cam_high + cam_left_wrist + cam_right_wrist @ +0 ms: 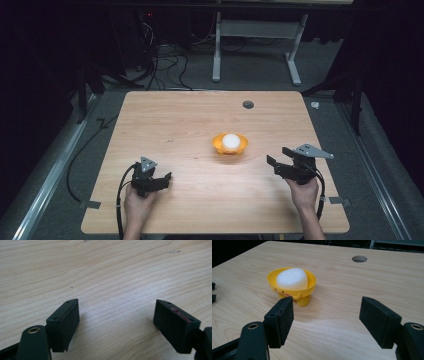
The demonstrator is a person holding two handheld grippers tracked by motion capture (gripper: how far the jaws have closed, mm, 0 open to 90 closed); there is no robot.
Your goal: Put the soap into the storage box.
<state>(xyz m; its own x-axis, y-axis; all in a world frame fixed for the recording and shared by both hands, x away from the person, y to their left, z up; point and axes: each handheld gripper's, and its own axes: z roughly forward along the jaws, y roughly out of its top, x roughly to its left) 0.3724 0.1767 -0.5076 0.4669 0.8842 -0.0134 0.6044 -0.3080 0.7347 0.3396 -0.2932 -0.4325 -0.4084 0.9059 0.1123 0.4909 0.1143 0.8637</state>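
Observation:
A small yellow bowl (230, 144) with a printed face and little feet stands near the middle of the wooden table (180, 120). A white rounded lump (230, 140) lies in it. In the right gripper view the bowl (294, 290) and the white lump (292, 278) sit ahead and to the left of the jaws. My right gripper (279, 156) is open at the table's right, a short way from the bowl, with nothing between its jaws (325, 317). My left gripper (162, 178) is open at the front left, over bare wood (116, 317).
A round hole (248, 104) is cut in the table near its far edge, also seen in the right gripper view as the hole (359, 258). Cables and a white desk frame (257, 45) stand on the floor beyond the table. A black cable (80, 155) runs along the floor at left.

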